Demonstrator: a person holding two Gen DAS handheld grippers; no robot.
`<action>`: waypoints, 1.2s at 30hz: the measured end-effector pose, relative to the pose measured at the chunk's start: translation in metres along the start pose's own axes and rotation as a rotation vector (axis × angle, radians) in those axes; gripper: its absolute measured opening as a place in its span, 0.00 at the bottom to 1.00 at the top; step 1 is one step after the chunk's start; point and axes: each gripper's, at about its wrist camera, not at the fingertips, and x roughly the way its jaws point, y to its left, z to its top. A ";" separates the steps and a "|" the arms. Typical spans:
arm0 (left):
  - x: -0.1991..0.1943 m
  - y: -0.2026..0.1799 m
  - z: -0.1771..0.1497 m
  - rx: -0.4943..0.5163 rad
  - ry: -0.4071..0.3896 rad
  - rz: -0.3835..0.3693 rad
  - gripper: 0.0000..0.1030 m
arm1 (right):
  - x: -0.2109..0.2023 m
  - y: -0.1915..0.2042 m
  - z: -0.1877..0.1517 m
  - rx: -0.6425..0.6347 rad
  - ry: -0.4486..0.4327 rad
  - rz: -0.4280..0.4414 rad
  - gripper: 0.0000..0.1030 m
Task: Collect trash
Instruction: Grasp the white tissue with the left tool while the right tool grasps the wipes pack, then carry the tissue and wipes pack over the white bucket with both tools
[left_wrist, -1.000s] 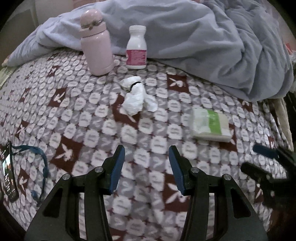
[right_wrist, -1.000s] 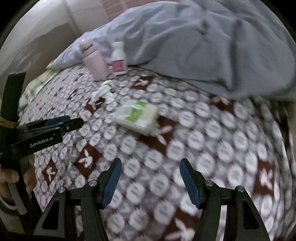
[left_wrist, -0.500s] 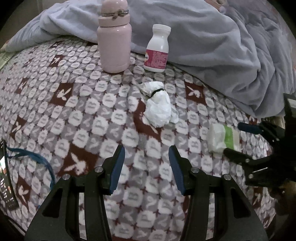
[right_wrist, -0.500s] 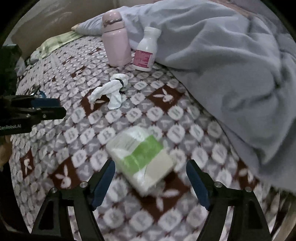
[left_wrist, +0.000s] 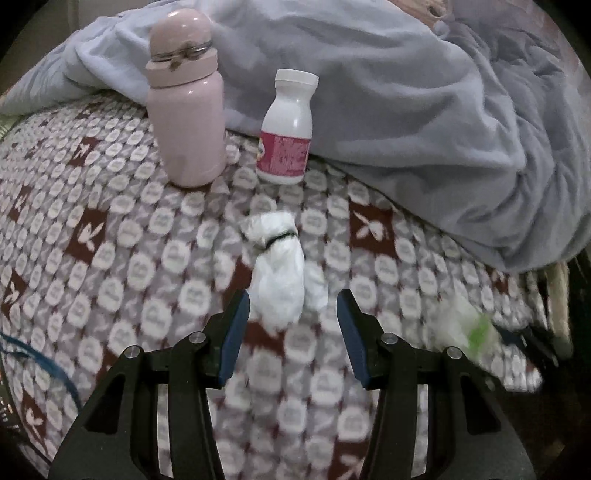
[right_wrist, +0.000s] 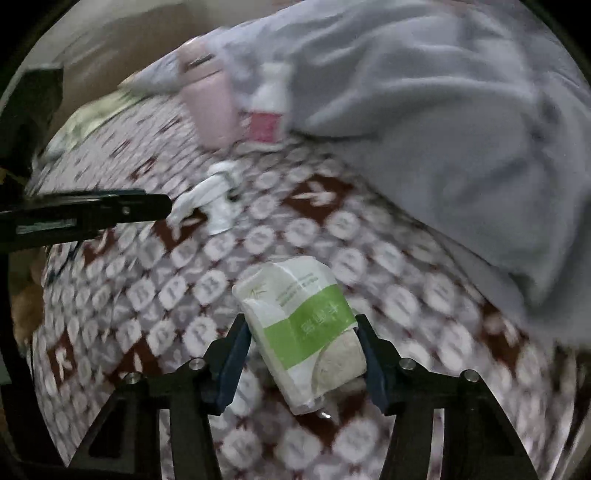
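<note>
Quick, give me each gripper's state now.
Left gripper: open, around the crumpled tissue.
Right gripper: open, straddling the tissue pack.

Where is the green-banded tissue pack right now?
In the right wrist view, the tissue pack lies on the patterned blanket between the open right gripper fingers, nearer than the crumpled white tissue.

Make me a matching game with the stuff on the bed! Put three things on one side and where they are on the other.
Things:
1. pink flask
2. crumpled tissue
3. tissue pack

Places:
A. between the right gripper's fingers
B. between the left gripper's fingers
C. standing beside the white bottle

Pairs: 1-C, 2-B, 3-A
</note>
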 end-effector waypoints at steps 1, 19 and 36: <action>0.004 -0.001 0.002 -0.004 -0.005 0.019 0.46 | -0.002 -0.003 -0.003 0.038 0.006 -0.006 0.53; 0.029 0.007 -0.002 -0.061 0.007 -0.012 0.13 | -0.020 -0.007 -0.037 0.111 -0.057 0.017 0.44; -0.057 -0.084 -0.070 0.114 -0.070 -0.042 0.13 | -0.101 -0.016 -0.092 0.225 -0.147 -0.030 0.43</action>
